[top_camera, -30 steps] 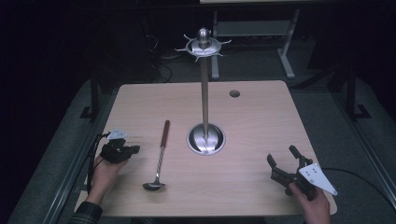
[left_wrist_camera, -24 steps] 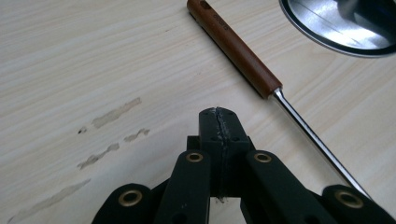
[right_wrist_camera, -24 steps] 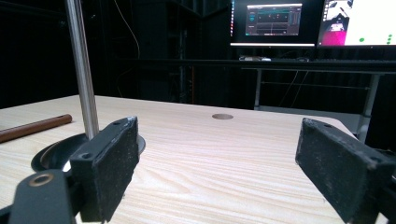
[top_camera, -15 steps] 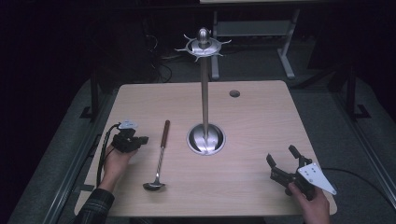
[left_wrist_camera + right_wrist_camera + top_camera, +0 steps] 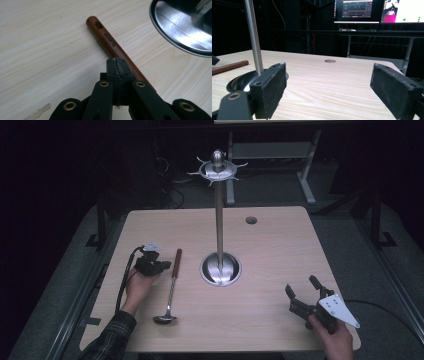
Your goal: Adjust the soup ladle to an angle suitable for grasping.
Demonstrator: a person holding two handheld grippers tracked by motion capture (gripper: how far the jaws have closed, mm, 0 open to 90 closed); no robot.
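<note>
On the wooden worktop (image 5: 280, 250), a ladle (image 5: 171, 286) is lying left of a tall metal stand (image 5: 220, 220), its brown handle (image 5: 110, 45) pointing far and its bowl near. The left hand-held gripper (image 5: 152, 265) is sitting just left of the handle's far end; in the left gripper view its jaws are pressed together just above the handle, gripping nothing. The right hand-held gripper (image 5: 307, 295) is hovering at the near right corner, its jaws spread wide and empty.

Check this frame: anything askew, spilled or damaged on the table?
Nothing stands out. The ladle lies flat on the table, the stand is upright, no spill. The left gripper is shut above the ladle's handle; the right gripper is open.
</note>
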